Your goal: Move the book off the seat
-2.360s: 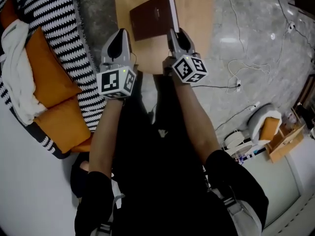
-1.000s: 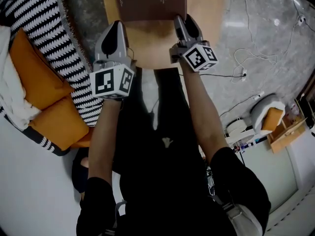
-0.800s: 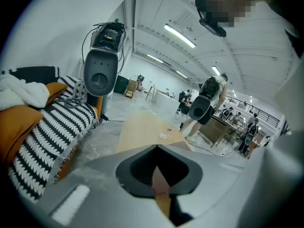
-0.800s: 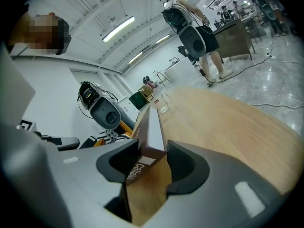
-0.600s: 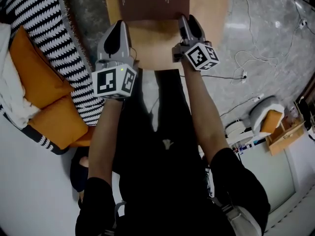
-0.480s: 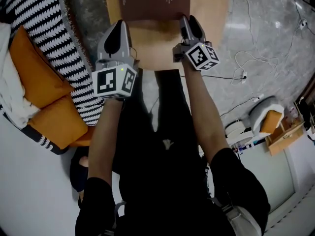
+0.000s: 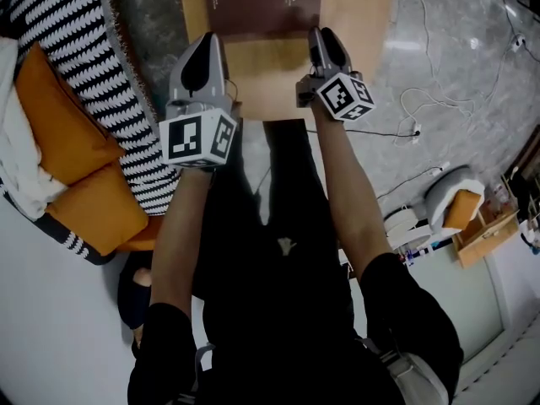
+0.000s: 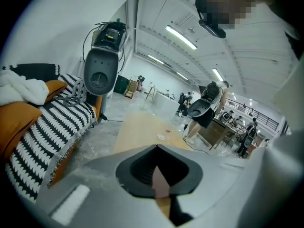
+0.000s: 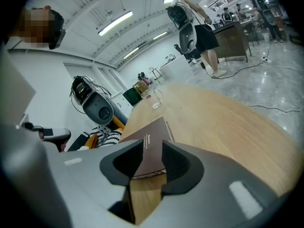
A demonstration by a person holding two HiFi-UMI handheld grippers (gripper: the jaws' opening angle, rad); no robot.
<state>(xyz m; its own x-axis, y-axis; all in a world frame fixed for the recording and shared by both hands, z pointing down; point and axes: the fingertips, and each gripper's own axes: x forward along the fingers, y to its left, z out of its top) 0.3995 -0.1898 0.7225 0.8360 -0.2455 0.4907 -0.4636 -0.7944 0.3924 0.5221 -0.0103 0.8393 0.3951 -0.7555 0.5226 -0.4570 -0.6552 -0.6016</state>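
Note:
The brown book (image 7: 261,2) lies flat on the wooden table (image 7: 359,11), its cover up. My right gripper (image 7: 321,39) sits at the book's near right corner. In the right gripper view the book (image 9: 151,144) shows through the gap of the right gripper (image 9: 152,164). Its jaws are closing but still stand apart, and the pads do not press on the book. My left gripper (image 7: 202,47) hovers over the table's near left edge, short of the book. In the left gripper view the left gripper (image 8: 156,177) is shut with nothing in it.
A sofa with a black-and-white striped throw (image 7: 76,40) and orange cushions (image 7: 72,142) stands left of the table. Grey marble floor with loose cables (image 7: 430,108) lies to the right. Other people and stands show far off in the gripper views.
The book, earlier tilted in my right gripper above the table, now lies flat on it. The right gripper has let go and stays at its near edge. The left gripper has barely moved.

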